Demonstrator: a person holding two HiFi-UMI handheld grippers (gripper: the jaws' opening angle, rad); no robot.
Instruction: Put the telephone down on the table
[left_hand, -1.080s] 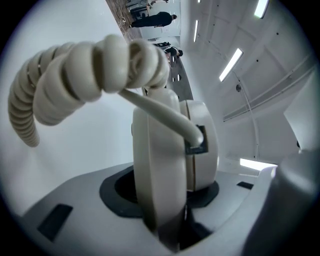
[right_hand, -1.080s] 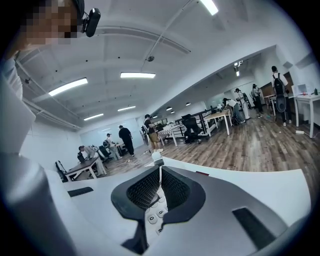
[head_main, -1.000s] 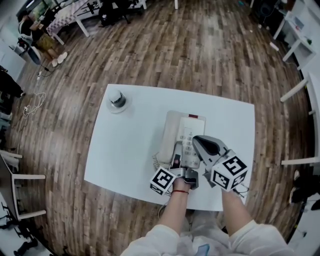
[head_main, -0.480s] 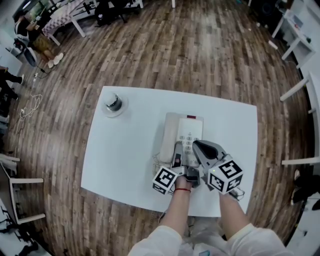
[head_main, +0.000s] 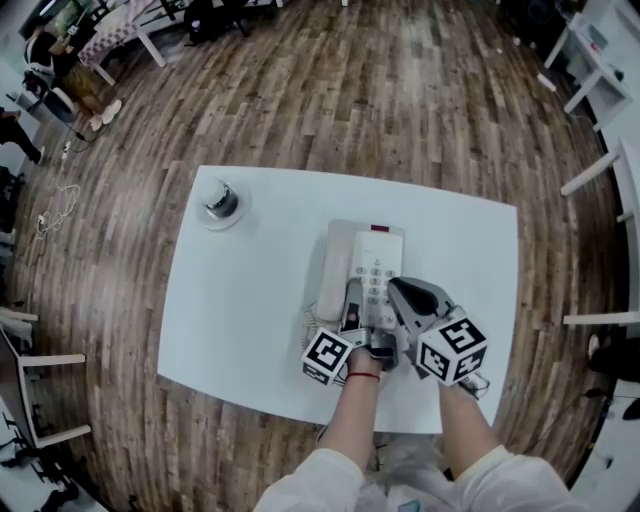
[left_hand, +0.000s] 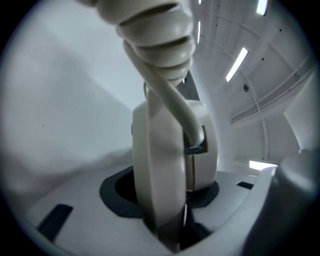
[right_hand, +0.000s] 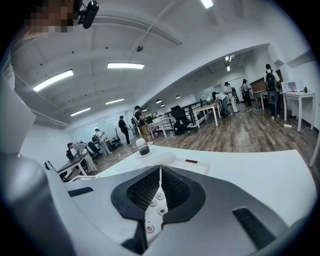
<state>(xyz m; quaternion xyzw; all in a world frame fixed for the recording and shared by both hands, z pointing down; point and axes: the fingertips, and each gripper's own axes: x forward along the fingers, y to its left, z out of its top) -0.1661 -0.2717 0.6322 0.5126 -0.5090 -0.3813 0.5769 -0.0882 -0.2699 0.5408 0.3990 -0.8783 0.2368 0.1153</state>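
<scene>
A beige telephone (head_main: 372, 262) lies flat on the white table (head_main: 240, 300), its handset (head_main: 337, 262) along the left side of the base. My left gripper (head_main: 351, 308) is at the handset's near end. In the left gripper view the handset end (left_hand: 160, 165), with its coiled cord (left_hand: 160, 45) plugged in, stands clamped between my left gripper's (left_hand: 167, 197) jaws. My right gripper (head_main: 398, 289) is shut and empty, just above the keypad's right part. In the right gripper view the keys (right_hand: 156, 206) show under the closed right gripper (right_hand: 160, 186).
A small round dark object on a white saucer (head_main: 220, 202) stands at the table's far left corner, also seen as a saucer object (right_hand: 143, 149). Wooden floor surrounds the table. White desks and chairs stand at the right; people work at desks far off.
The head camera has shifted a little, so the table sits slightly differently in the picture. Both grippers and the telephone keep their places relative to each other.
</scene>
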